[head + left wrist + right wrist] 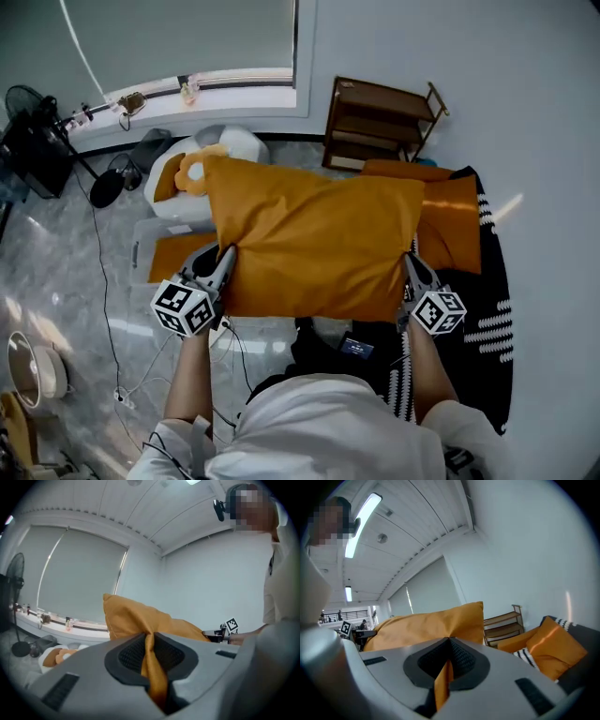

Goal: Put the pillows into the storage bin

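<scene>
- Orange fabric pillow (pixel 309 246), large & rectangular, is held up flat above the floor, stretched betw. two grippers at its near corners.
- Left gripper (pixel 222 267): jaws are clamped on the pillow's near-left corner. In the left gripper view a bunched fold of cloth is seen pinched betw. the dark ribbed pads.
- Right gripper (pixel 415 274): jaws are pressed together on the near-right corner, w. a thin strip of orange cloth caught betw. them.
- Clear plastic storage bin (pixel 139 251) is seen on the grey marble floor (pixel 56 272), below the held pillow's left end. What looks like a second orange pillow (pixel 173 253) lies in it, partly hidden.
- The held pillow is above the bin, not yet in it.
- Further orange cushions (pixel 450 225) are seen on a black-and-white striped seat (pixel 492 281) at right, just beyond the right gripper.
- Brown wooden shelf unit (pixel 380 122) stands against the pale wall. A black pedestal fan (pixel 28 141) is at far left.
</scene>
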The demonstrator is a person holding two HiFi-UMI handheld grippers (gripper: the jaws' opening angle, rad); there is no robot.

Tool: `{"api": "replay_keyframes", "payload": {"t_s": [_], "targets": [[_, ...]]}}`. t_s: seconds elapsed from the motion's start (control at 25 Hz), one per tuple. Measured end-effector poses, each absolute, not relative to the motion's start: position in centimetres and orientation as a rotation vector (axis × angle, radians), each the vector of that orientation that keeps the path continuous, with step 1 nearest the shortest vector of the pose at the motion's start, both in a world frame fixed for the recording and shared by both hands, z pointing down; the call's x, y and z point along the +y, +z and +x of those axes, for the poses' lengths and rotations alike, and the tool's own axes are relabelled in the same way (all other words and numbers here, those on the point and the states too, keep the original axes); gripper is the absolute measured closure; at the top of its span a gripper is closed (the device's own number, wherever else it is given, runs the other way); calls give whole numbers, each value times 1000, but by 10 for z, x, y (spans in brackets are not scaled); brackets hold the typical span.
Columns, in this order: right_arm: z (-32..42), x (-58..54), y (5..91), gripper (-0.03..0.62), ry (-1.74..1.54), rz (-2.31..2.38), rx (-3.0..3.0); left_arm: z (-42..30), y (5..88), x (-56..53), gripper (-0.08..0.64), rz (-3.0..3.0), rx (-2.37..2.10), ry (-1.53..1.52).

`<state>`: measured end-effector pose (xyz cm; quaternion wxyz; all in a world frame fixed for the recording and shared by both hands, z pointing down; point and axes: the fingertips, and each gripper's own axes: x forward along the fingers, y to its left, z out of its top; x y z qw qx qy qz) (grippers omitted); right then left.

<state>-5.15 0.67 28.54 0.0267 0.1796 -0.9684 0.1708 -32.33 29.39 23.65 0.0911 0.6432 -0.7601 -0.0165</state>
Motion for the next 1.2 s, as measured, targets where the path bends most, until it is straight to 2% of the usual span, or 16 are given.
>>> {"api": "replay_keyframes", "payload": {"t_s": [0.36,0.6,0.84,1.2], "targets": [[-246,2,325,563,549,131,-2993,-424,260,351,500,1556,-2476,-30],[-349,-4,317,563,607,-130,-2967,-474,247,368,500,1332,-2559,-33],[-428,24,332,563,634,-361,-2936,-504,254,408,500,1136,-2661,-35],[-495,99,356,563,619,-536,-2846,-531,286,490,500,953,-2689,-65]]}}
